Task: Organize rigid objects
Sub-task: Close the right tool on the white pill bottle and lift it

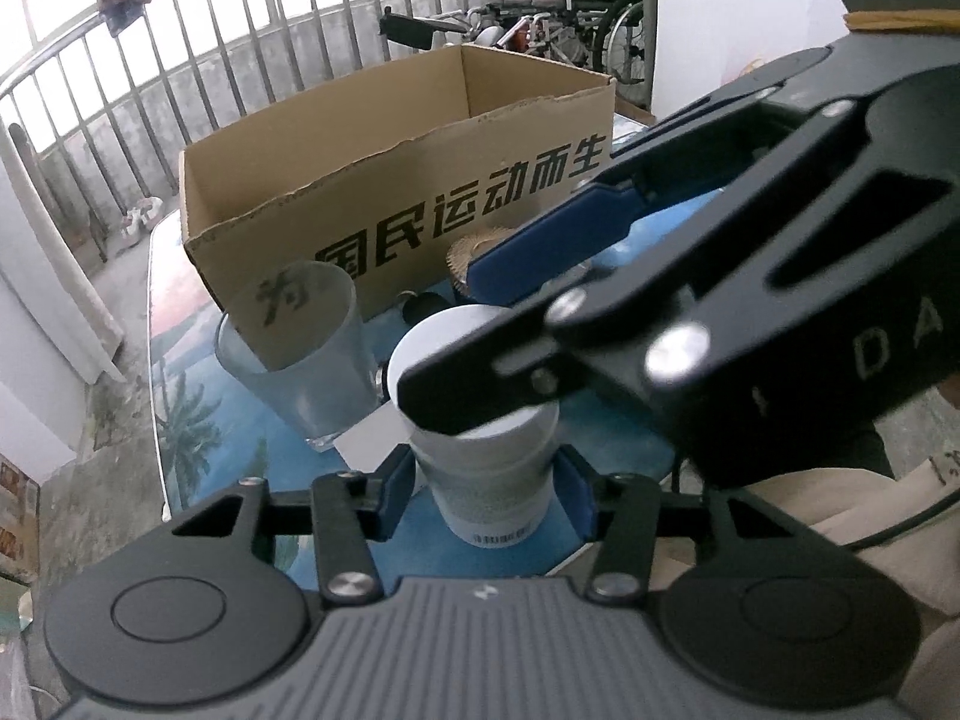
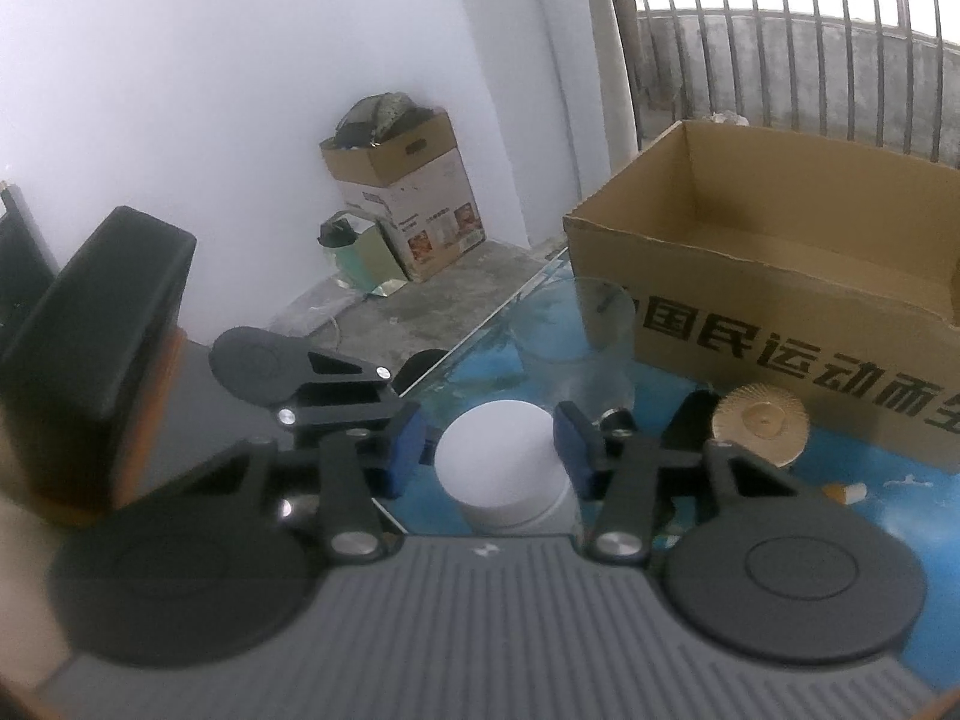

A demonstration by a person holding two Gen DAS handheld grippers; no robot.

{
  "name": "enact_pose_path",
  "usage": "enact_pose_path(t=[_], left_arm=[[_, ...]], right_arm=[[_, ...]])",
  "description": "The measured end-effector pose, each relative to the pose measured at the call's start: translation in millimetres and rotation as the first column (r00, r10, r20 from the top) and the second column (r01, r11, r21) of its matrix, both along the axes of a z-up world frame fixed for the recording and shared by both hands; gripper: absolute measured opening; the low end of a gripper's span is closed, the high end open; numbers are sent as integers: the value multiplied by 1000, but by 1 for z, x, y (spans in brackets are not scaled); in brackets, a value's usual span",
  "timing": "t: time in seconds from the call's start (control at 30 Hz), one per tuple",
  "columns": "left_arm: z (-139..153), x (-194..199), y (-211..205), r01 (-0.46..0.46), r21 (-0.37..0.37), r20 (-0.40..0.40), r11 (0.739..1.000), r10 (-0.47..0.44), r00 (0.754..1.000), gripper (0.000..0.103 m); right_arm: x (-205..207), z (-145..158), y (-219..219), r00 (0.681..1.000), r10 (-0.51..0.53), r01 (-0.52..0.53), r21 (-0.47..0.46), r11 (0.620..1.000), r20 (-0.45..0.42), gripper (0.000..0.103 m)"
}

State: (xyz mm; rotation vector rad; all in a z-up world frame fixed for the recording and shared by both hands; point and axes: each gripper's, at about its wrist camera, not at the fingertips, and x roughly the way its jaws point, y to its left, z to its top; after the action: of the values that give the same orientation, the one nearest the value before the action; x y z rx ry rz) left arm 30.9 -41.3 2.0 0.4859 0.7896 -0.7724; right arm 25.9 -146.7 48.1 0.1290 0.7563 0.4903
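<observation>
Left wrist view: left gripper (image 1: 489, 495) straddles the lower body of the white jar (image 1: 480, 420) on the tabletop (image 1: 612, 438), pads at its sides; whether they press, I cannot tell. Cardboard box (image 1: 420, 192) looks empty; glass (image 1: 300, 354) and round brush wheel (image 1: 474, 252) stand outside it. Right wrist view: right gripper (image 2: 492, 450) brackets the jar's lid (image 2: 501, 468), narrow gaps showing. Sorting seems barely begun.

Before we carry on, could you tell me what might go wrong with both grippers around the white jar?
1. Both the left hand-held gripper and the right hand-held gripper flank the jar; they may collide.
2. The glass stands close beside it and could be knocked over.
</observation>
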Motion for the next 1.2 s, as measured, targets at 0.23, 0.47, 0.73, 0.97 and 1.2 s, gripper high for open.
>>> enact_pose_path(t=[0.23,0.47,0.73,0.97,1.2], left_arm=[[-2,2,1,9,-13,1,1000,-9,1000,53],[-7,5,-3,20,-5,-4,1000,-20,1000,55],[-12,10,-4,38,-13,-15,999,-38,999,55],[-13,9,-3,47,-25,-6,999,-47,999,55],[-12,7,-3,49,-29,7,998,-49,999,55]], right_arm=[[5,-10,3,1000,0,-1,-8,1000,-23,59],[9,-11,0,999,-12,12,-9,1000,-38,40],[13,-12,4,998,8,-10,-18,1000,-60,52],[13,-17,15,997,41,-46,-76,996,-64,60],[12,-17,12,998,37,-41,-87,995,-55,53]])
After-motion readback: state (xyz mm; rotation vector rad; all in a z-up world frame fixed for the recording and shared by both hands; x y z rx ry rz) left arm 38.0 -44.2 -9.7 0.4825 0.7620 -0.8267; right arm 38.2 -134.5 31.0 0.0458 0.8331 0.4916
